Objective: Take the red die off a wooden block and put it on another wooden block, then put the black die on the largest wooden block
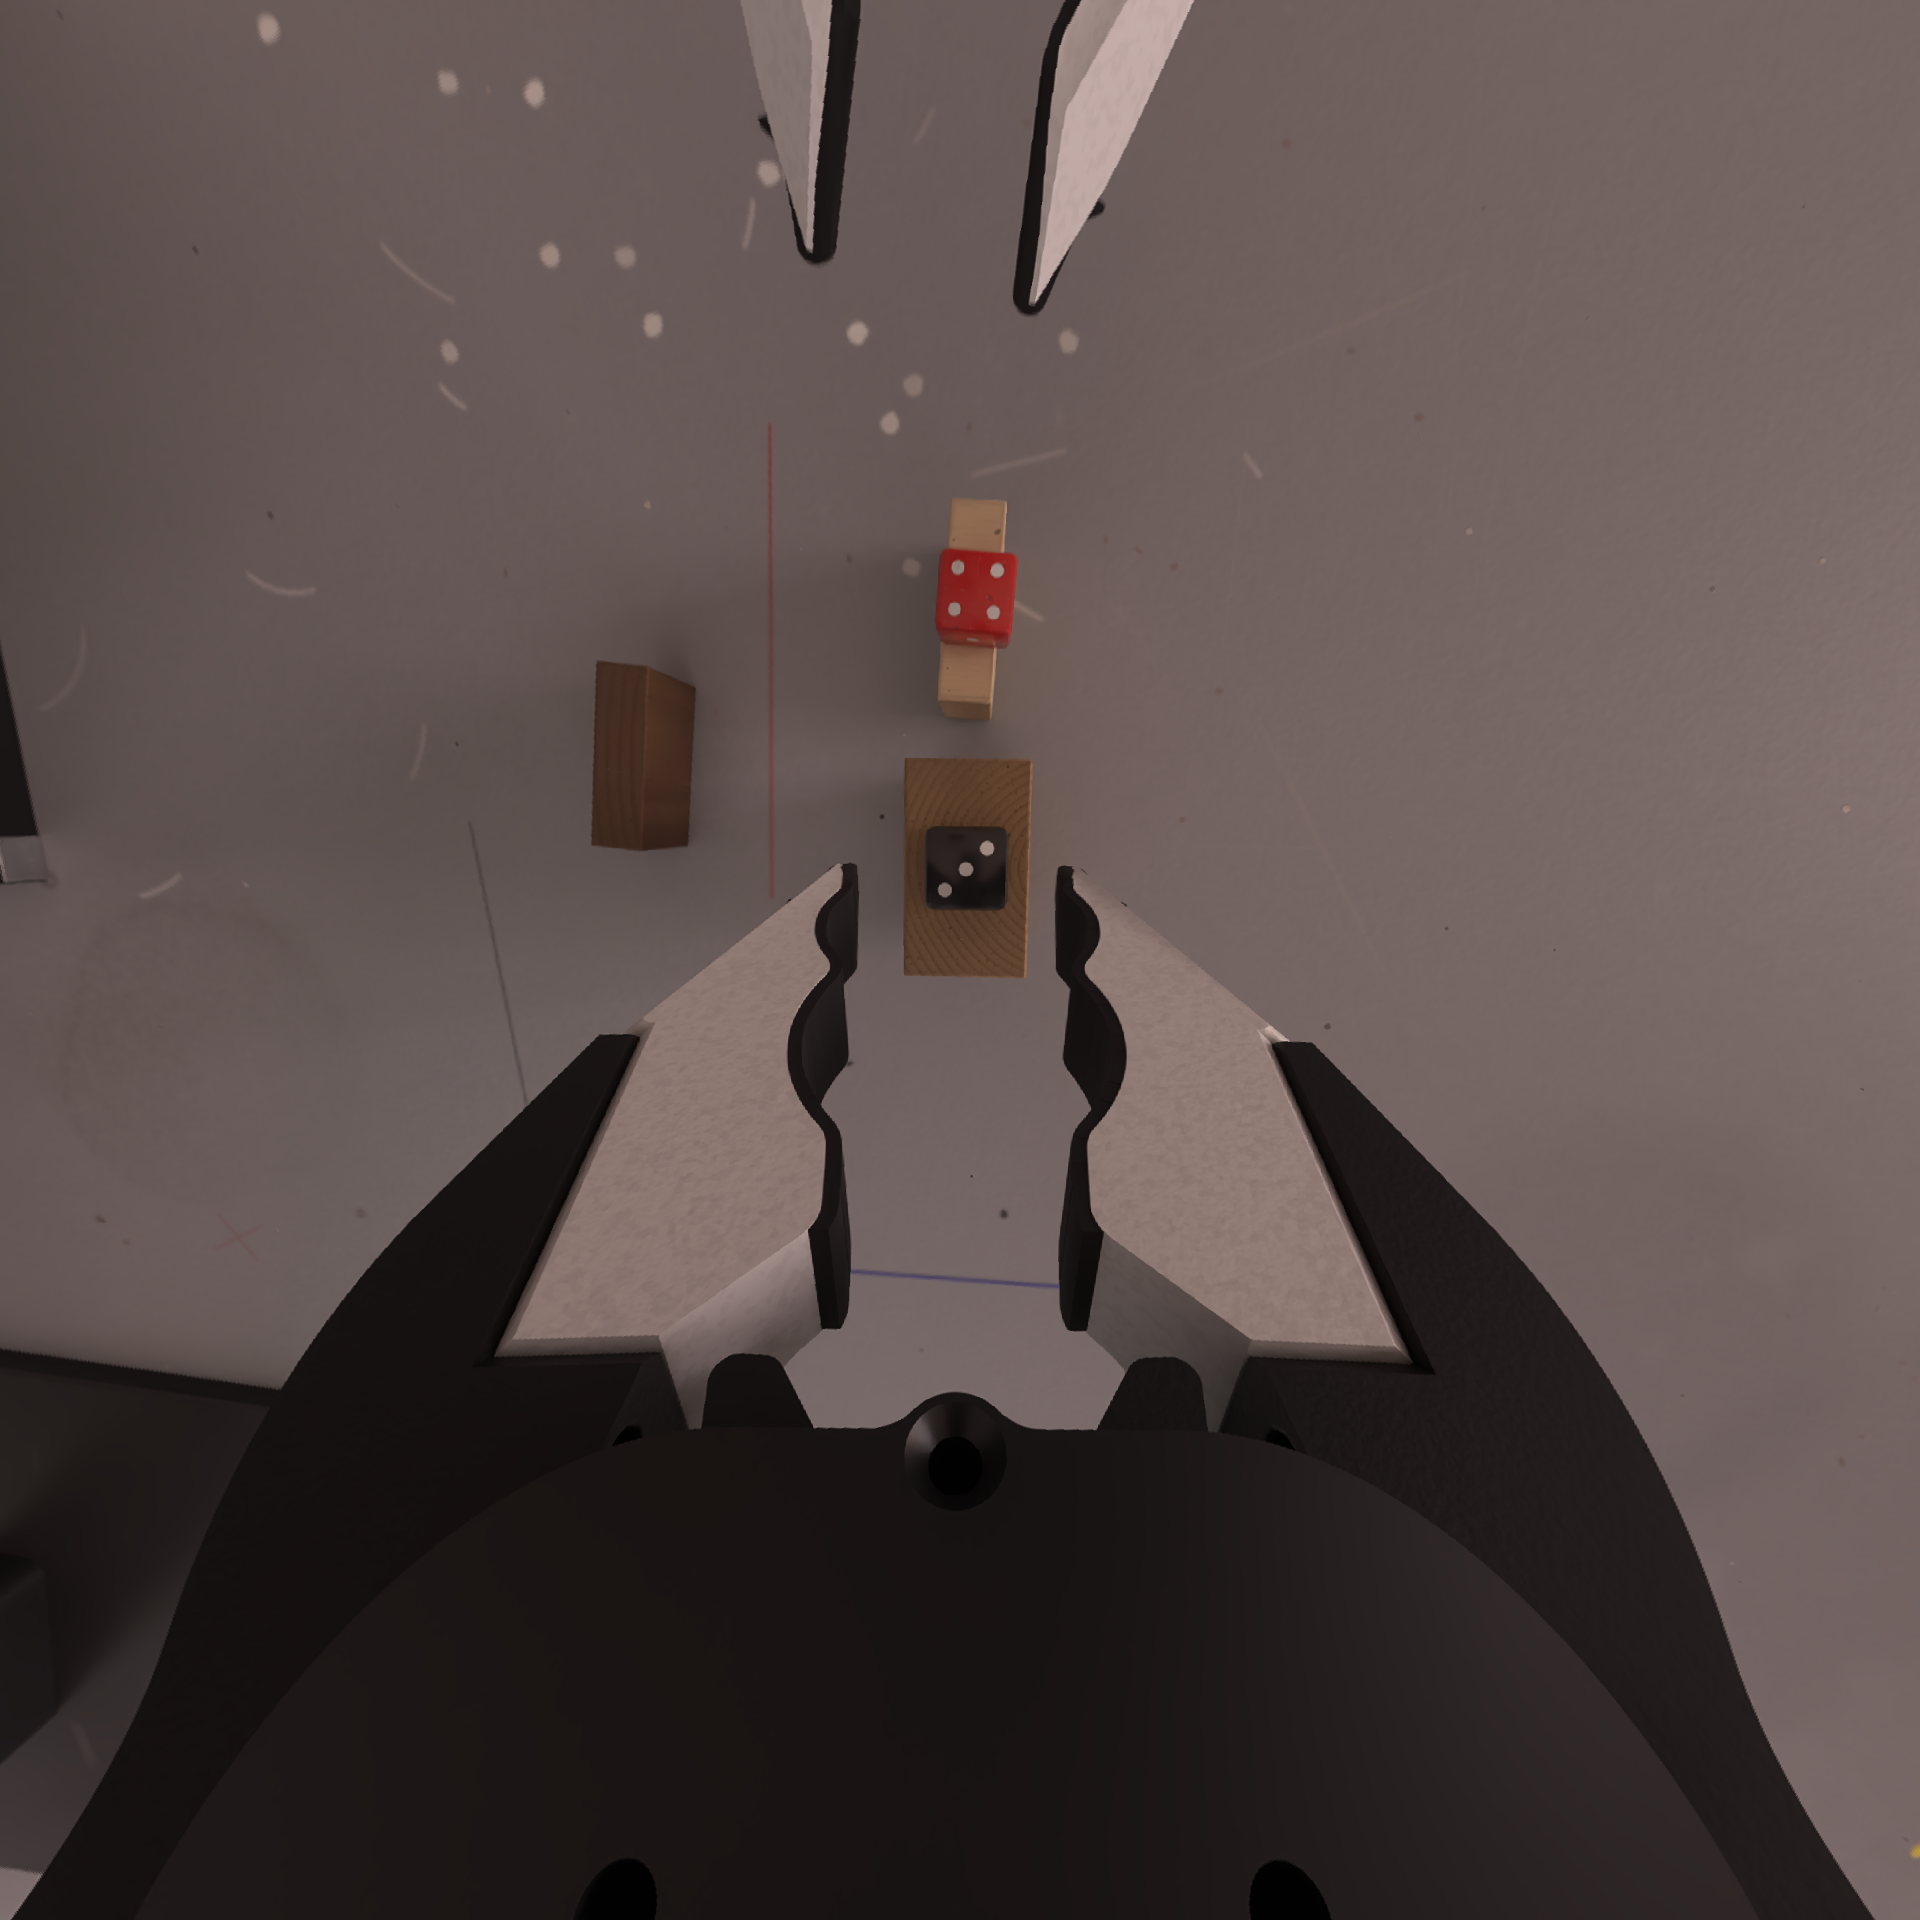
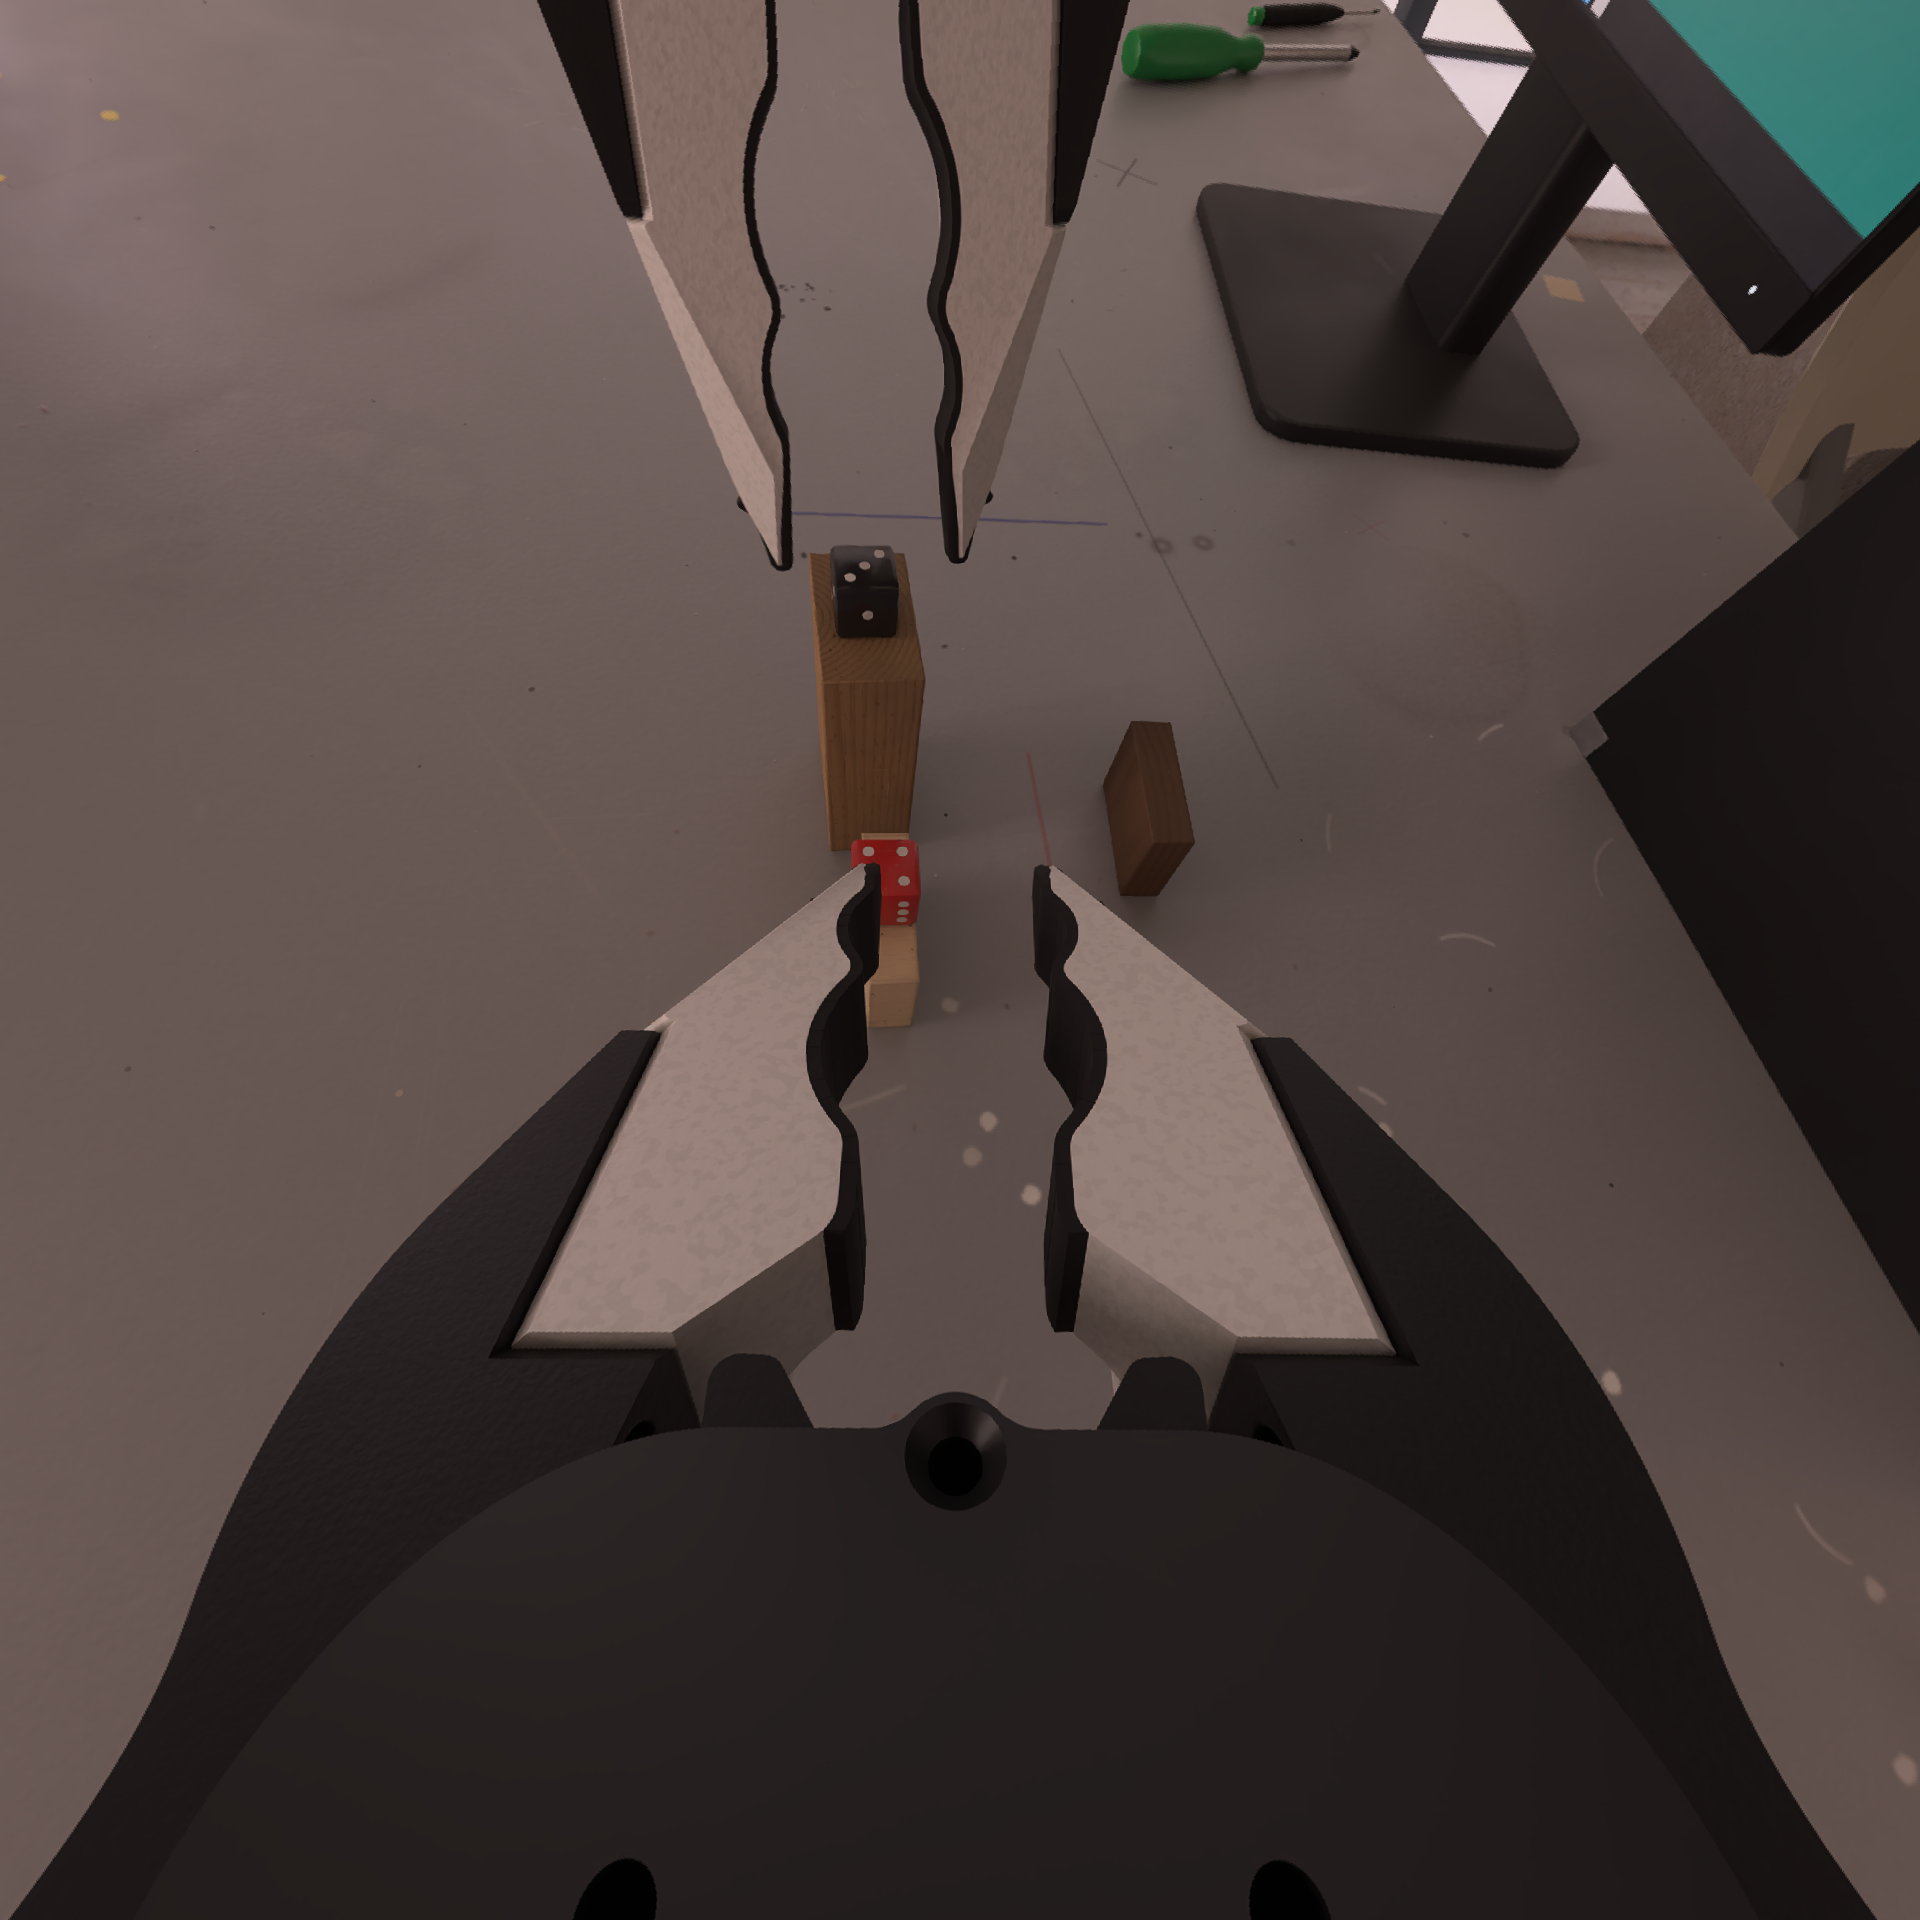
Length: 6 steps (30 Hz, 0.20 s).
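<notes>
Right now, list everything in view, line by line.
red die: one, red with white pips, on the pale wooden block
pale wooden block: one, light tan, lying flat on the table
black die: one, black with white pips, on top of the tall wooden block
tall wooden block: one, mid brown, upright
dark wooden block: one, dark brown, apart from the others, bare
screwdrivers: two, green handles, far edge of table
monitor stand: one, black
table: one, grey
left hand-held gripper: open, empty, above the black die
right hand-held gripper: open, empty, near the red die

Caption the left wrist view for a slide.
Open left tongs hover above black die on tall block; red die beyond.
</notes>
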Available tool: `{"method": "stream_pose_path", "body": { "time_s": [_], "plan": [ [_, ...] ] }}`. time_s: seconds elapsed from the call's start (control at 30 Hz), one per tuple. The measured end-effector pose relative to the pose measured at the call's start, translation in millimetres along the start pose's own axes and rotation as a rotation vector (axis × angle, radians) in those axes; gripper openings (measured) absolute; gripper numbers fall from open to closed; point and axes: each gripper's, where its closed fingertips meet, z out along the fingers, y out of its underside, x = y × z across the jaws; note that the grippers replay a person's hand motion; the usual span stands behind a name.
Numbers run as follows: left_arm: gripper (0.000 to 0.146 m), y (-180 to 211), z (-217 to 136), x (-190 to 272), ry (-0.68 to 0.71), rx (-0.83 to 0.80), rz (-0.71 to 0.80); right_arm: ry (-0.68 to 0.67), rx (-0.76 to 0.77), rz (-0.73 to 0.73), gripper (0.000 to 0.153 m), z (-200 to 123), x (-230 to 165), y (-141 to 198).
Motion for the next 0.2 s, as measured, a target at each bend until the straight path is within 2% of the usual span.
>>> {"method": "stream_pose_path", "body": {
  "time_s": [0.2],
  "plan": [
    [0.026,-4.1,1.3,0.9,0.014,-0.005,0.025,-0.006,0.002,-0.002,0.029,0.7,-1.6,-1.1]
  ]
}}
